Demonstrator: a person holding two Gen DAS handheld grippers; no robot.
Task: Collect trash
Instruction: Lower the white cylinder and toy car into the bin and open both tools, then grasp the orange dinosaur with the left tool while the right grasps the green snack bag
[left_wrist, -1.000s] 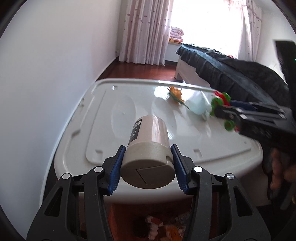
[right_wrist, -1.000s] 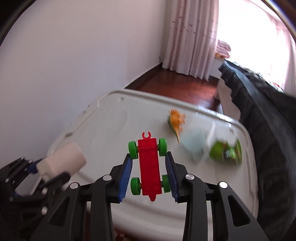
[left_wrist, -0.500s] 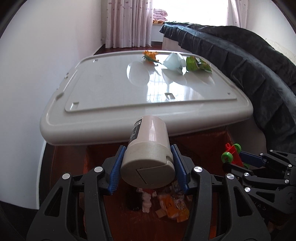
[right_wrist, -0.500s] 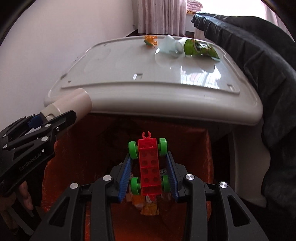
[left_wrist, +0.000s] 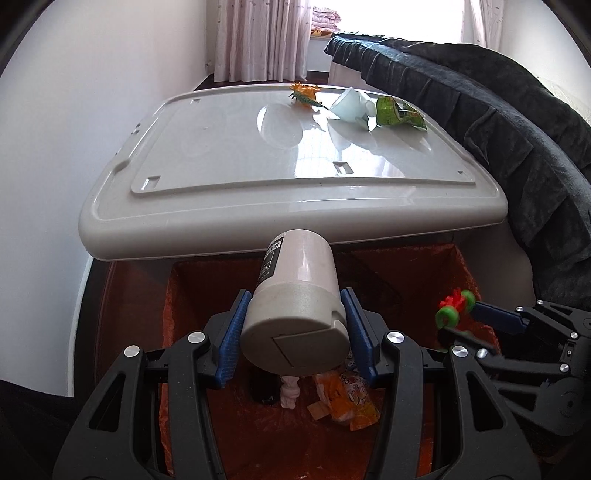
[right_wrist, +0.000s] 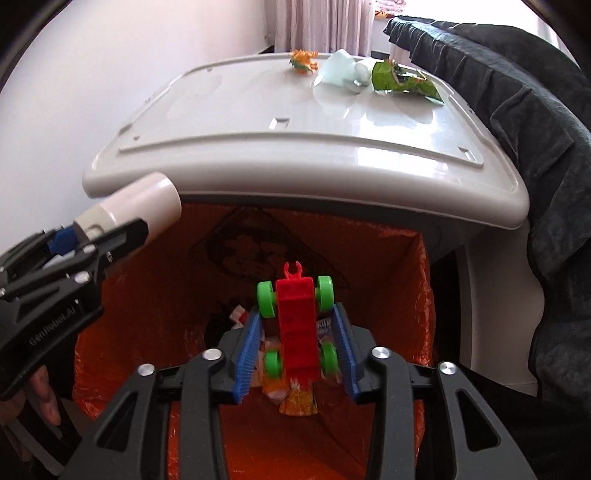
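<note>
My left gripper (left_wrist: 295, 332) is shut on a beige cylindrical bottle (left_wrist: 297, 306) and holds it over the orange-lined trash bin (left_wrist: 461, 273). It also shows at the left of the right wrist view (right_wrist: 74, 236). My right gripper (right_wrist: 297, 350) holds a red toy car with green wheels (right_wrist: 296, 325); its blue pads have spread a little from the wheels. It hangs over the same bin (right_wrist: 413, 295), above wrappers (left_wrist: 347, 395) at the bottom. The car also shows in the left wrist view (left_wrist: 454, 308).
A grey plastic lid-like tabletop (left_wrist: 229, 162) stands just behind the bin. On its far side lie an orange toy (left_wrist: 304, 94), a pale blue cup (left_wrist: 351, 105) and a green wrapper (left_wrist: 397, 114). A dark-covered bed (left_wrist: 517, 122) runs along the right. A white wall is on the left.
Both grippers moved from above the tabletop back and down to over the bin. The right gripper's pads have widened slightly around the toy car.
</note>
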